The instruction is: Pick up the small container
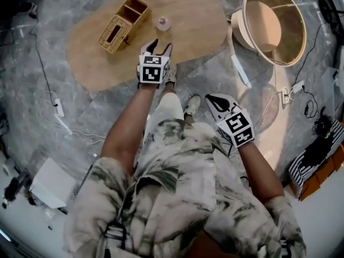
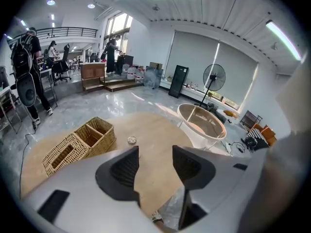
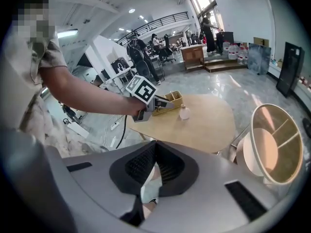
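L gripper point(image 1: 161, 46) is out over the near edge of the wooden table point(image 1: 188, 36), jaws spread wide w/ nothing between them. Small container point(image 1: 162, 22) stands upright on the tabletop, farther out than the jaw tips and clear of both: no contact. From the head view it sits roughly in line w/ the gap.

In the left gripper view the L gripper point(image 2: 155, 161) shows bare table between its pads. The small container point(image 2: 131, 140) sits just past the tip of the left-hand jaw, a touch left of the opening. Wicker basket point(image 2: 77, 144), two compartments, is on the table to the container's left, near it but apart.

R gripper point(image 1: 212, 98) is held low on the person's right, off the table and over the floor, well apart from the container. In the right gripper view the R gripper point(image 3: 154, 161) has its jaws pressed together at the tips, gripping nothing. The container point(image 3: 184, 112) is far off on the table, just right of the L gripper point(image 3: 167, 106) and the basket point(image 3: 171, 101).

Round beige tub-shaped piece point(image 1: 274, 23) stands on the floor right of the table.
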`<state>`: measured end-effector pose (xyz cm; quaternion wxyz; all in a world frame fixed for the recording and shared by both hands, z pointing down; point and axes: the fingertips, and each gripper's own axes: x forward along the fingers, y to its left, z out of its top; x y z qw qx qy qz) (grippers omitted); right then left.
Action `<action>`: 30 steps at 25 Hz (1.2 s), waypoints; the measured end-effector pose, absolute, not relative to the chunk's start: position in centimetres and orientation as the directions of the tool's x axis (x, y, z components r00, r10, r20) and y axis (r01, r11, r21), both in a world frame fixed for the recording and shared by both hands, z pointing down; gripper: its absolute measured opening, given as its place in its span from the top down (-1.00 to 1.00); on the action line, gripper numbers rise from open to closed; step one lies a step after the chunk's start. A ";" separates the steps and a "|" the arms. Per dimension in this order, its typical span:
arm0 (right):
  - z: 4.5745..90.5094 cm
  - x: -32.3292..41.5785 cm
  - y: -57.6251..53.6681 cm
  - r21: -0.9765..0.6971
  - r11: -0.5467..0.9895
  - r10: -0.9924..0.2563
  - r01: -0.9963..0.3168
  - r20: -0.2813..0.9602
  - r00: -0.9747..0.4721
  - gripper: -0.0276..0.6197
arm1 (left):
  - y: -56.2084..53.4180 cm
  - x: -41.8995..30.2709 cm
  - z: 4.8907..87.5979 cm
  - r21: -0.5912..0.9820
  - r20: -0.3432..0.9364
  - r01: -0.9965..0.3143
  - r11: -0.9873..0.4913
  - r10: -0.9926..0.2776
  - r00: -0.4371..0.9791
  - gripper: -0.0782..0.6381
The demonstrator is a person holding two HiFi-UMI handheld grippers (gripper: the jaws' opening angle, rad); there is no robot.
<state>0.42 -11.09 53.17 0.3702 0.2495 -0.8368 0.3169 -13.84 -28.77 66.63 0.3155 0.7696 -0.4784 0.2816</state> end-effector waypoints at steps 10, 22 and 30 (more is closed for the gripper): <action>58.6 0.3 -14.4 -0.375 0.634 -0.112 -0.676 0.821 -0.560 0.84 | -34.8 -15.2 75.1 0.187 0.780 -0.936 -0.297 -0.534 0.326 0.13; 63.2 1.2 -16.2 -0.398 0.578 -0.048 -0.713 0.855 -0.517 0.84 | -40.3 -15.7 81.6 0.135 0.795 -0.951 -0.278 -0.542 0.271 0.13; 64.9 1.6 -15.8 -0.409 0.568 0.001 -0.714 0.868 -0.496 0.84 | -42.3 -15.2 83.4 0.123 0.781 -0.955 -0.271 -0.567 0.261 0.17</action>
